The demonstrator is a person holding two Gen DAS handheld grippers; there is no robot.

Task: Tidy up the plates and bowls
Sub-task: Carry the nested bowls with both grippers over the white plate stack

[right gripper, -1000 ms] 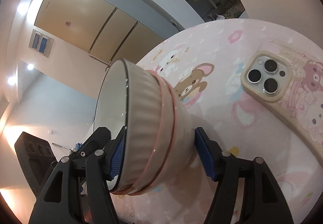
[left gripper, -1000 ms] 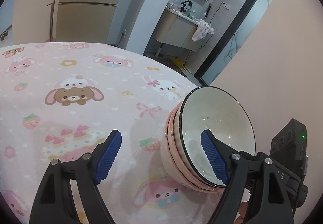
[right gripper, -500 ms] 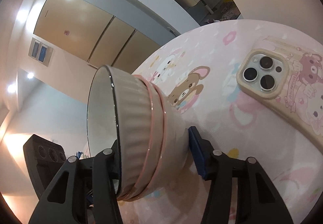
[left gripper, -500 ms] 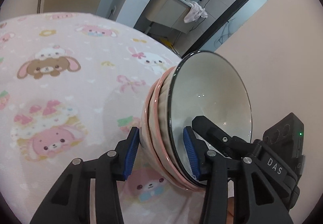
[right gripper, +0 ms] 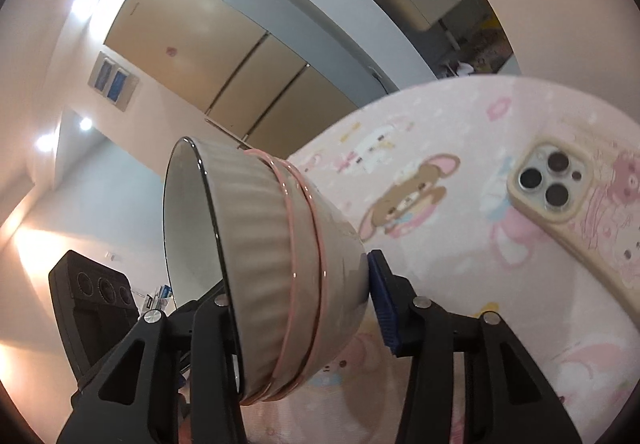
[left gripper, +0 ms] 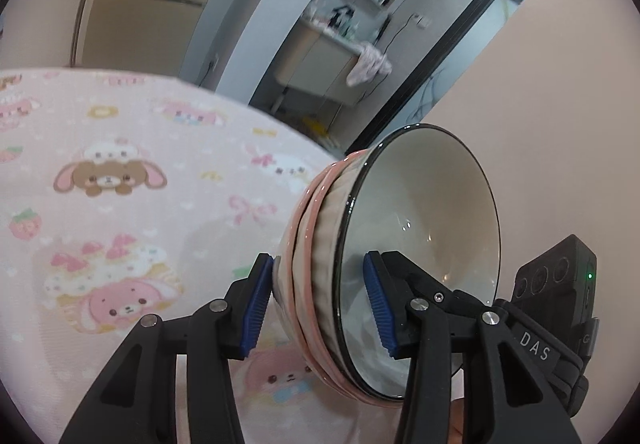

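You're clamping the bowl stack (left gripper: 384, 244) with both left gripper (left gripper: 316, 308) and right gripper (right gripper: 304, 308), tilted sideways above the near table (left gripper: 120, 164). Uneven squeezing is risking nested bowls sliding out, hitting the phone (right gripper: 568, 212).

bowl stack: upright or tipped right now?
Tipped. The bowl stack lies on its side, its mouth facing sideways, clamped between the pads of the left tool and right tool.
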